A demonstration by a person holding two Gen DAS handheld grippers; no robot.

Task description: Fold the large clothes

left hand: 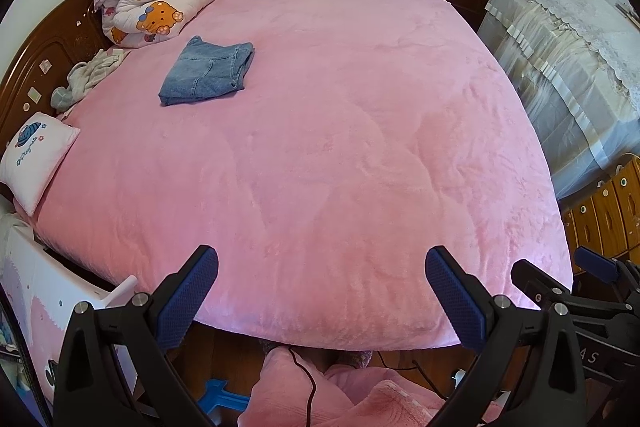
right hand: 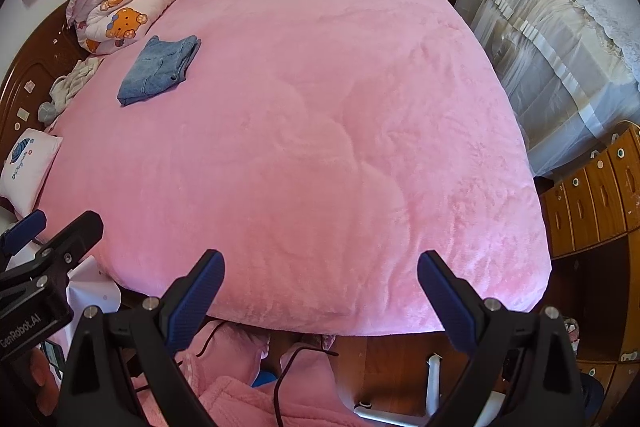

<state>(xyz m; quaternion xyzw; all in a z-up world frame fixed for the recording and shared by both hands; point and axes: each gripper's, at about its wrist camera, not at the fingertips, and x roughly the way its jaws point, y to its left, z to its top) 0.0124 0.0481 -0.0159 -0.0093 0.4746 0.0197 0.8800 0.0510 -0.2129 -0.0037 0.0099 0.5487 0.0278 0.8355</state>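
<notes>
We hold both grippers over the near edge of the bed [left hand: 340,147], nothing gripped. Left gripper [left hand: 322,287] has its jaws spread wide, blue pads [left hand: 188,299] empty; right gripper [right hand: 320,291] likewise wide open and empty, off to the right of the left one. Folded jeans [left hand: 210,71] lie flat on the bed's pink cover, toward the headboard [left hand: 44,63] side, well apart from both grippers. Rolled cartoon quilt [left hand: 156,3] sits just beyond the jeans at the bed's far headboard corner. Crumpled pale garment [left hand: 86,77] lies against the headboard; small pillow [left hand: 34,159] nearer us along the same edge.
</notes>
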